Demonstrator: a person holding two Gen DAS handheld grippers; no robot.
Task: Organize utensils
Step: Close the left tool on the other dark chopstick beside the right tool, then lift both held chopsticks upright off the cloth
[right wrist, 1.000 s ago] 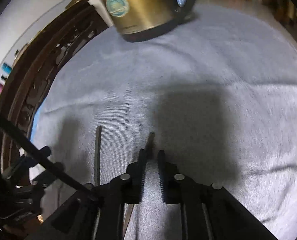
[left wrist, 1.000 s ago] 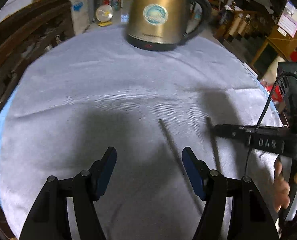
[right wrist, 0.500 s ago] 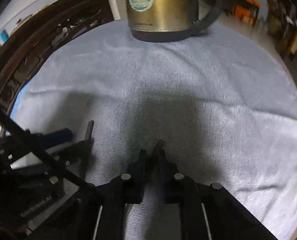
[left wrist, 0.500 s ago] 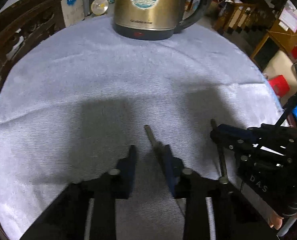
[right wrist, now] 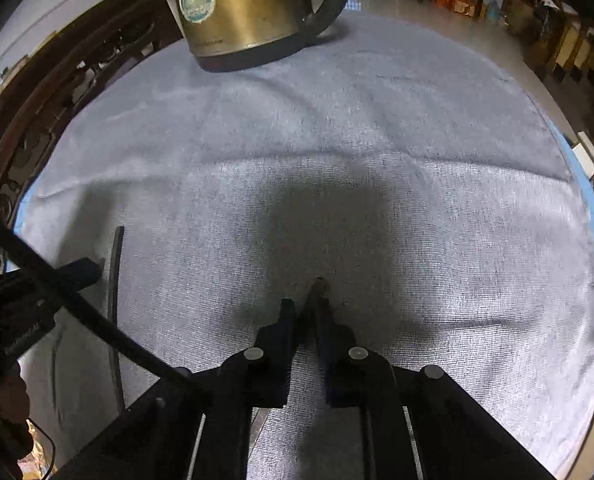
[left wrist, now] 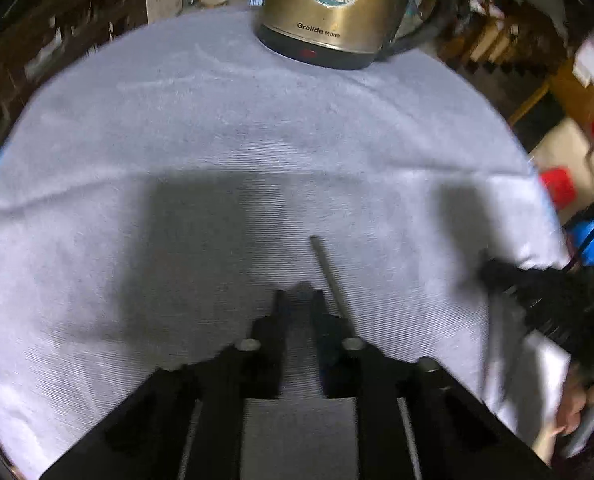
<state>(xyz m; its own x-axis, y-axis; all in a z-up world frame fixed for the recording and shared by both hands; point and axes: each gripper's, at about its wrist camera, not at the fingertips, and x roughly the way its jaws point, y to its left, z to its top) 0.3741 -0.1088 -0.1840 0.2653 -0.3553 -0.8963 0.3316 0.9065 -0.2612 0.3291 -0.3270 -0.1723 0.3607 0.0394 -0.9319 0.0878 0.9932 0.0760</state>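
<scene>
Cloth [left wrist: 177, 140] carries a kettle [left wrist: 329, 12] at its far edge and two chopsticks pointing away: the left gripper [left wrist: 297, 300], jaws narrowly apart and just reopened, misses one chopstick [left wrist: 329, 276] beside its right finger, while the right gripper [right wrist: 305, 308] pinches the other chopstick [right wrist: 317, 286].

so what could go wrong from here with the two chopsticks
1. The left gripper has just closed and eased open slightly, yet only cloth shows between its jaws; the chopstick lies just outside one finger. Lifting now would likely come up empty or nudge it away.
2. The right gripper pinches the second chopstick close to its end, and its jaws have just opened a little, so it may swing or slip out.
</scene>
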